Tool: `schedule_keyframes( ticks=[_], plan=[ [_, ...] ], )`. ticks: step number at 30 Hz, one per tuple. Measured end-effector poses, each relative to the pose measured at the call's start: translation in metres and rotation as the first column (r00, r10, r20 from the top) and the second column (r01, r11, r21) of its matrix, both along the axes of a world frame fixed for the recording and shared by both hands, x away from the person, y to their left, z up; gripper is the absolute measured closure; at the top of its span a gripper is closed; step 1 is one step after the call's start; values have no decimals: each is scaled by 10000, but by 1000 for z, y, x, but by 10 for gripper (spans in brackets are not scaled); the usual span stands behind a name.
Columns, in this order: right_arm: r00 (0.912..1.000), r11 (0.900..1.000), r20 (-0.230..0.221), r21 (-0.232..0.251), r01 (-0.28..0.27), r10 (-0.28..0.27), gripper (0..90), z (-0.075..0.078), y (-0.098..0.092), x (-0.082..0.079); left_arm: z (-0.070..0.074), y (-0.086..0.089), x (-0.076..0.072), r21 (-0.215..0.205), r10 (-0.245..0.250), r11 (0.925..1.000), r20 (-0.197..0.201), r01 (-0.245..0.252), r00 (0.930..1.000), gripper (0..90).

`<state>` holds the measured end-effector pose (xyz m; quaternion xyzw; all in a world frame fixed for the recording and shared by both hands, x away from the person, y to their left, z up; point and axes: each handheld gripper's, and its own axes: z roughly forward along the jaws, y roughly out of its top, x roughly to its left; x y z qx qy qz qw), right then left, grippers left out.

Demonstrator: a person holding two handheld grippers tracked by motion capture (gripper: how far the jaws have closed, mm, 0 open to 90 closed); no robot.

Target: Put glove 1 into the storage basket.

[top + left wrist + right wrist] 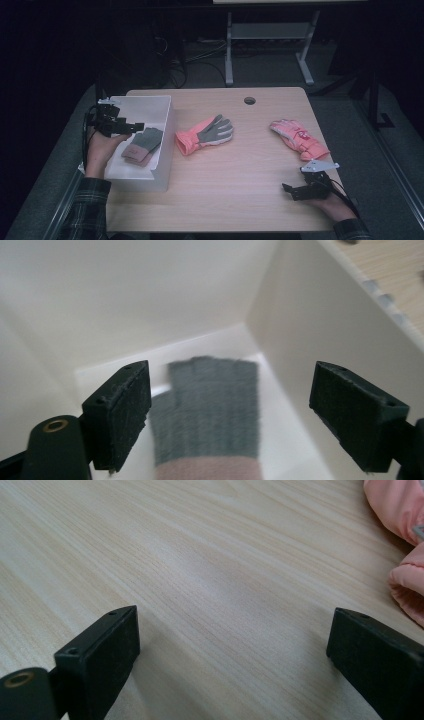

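On the surface (225,200) two pink gloves (204,134) remain; we judge one grey glove (144,145) already in the white box (162,165); left gripper (131,127) and right gripper (289,190) both gape empty.

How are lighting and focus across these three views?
High view: table lit, surroundings nearly black. Left gripper view: bright bin walls wash out, the grey glove is soft. Right gripper view: wood grain sharp up close, pink glove at the edge blurred.

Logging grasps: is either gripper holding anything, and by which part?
Nothing. The left gripper is open above the grey glove in the bin; the right gripper is open.
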<state>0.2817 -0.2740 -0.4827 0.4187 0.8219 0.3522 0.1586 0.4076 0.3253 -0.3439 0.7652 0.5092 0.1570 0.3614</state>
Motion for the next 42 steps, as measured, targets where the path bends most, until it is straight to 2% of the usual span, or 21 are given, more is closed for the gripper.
schedule_keyframes(
  ticks=[7,11,14,17,21,26,33,34,37,42],
  plan=[
    [10000,10000,1,0,-2,2,62,0,0,0,23,-17,-6,-157,-774,9968,523,783,9956,154],
    [10000,10000,0,0,-2,2,62,0,0,0,34,-32,-8,-483,-1419,9881,755,1457,9870,154],
    [10000,10000,-2,4,0,0,62,0,0,0,40,-45,-9,-686,-1973,9766,898,2037,9762,154],
    [10000,10000,3,0,-4,4,62,0,0,0,44,-59,-10,-546,-2403,9677,935,2460,9662,142],
    [10000,10000,2,-2,-4,4,62,0,0,0,45,-75,-12,-524,-2759,9580,979,2818,9562,132],
    [10000,10000,3,2,-1,1,62,0,0,0,46,-95,-16,-600,-3371,9370,1017,3441,9359,130],
    [10000,10000,3,3,-1,1,62,0,0,0,39,-126,-26,-754,-4023,9086,1074,4109,9092,131],
    [10000,10000,5,0,-1,1,62,0,0,0,38,-130,-27,-746,-4159,9025,1051,4241,9033,131],
    [10000,10000,3,4,1,-1,62,0,0,0,34,-143,-32,-753,-4337,8939,1040,4419,8950,131],
    [10000,10000,5,-1,-5,5,62,0,0,0,29,-163,-39,-641,-4717,8752,1064,4795,8753,131]
  ],
)
